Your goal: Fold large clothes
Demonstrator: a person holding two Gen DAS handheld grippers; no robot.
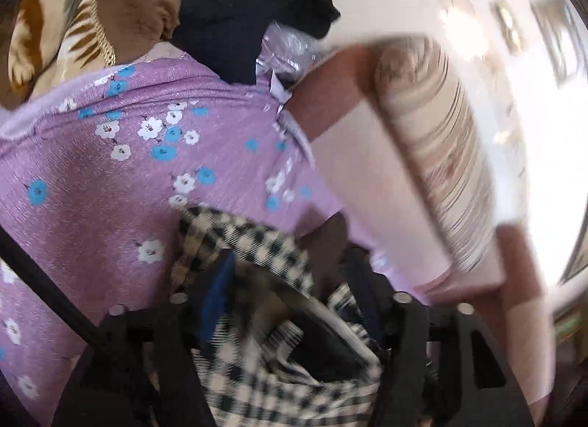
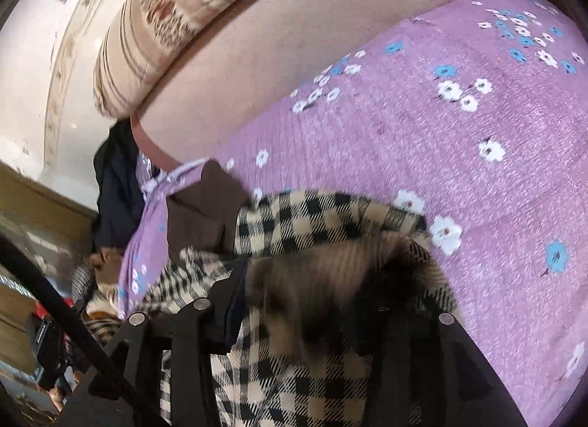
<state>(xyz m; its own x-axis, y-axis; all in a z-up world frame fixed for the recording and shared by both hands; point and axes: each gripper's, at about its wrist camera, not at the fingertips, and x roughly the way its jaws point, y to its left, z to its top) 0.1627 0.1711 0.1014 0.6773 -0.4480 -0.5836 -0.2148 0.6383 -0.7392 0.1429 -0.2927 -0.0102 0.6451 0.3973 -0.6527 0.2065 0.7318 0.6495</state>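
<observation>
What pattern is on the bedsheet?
Purple bedsheet with white and blue flowers, clearest in the right wrist view.

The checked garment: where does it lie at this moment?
In both wrist views the checked garment lies low in the picture on the purple flowered bedspread, just ahead of each gripper.

no readable text, labels or numbers in either view.

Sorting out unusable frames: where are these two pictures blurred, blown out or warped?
Left wrist view: glare whitens the wall, the striped pillow is streaked by motion, edges bend from the fisheye. Right wrist view: the checked garment smears near the lens, while the purple floral sheet stays fairly sharp.
</observation>
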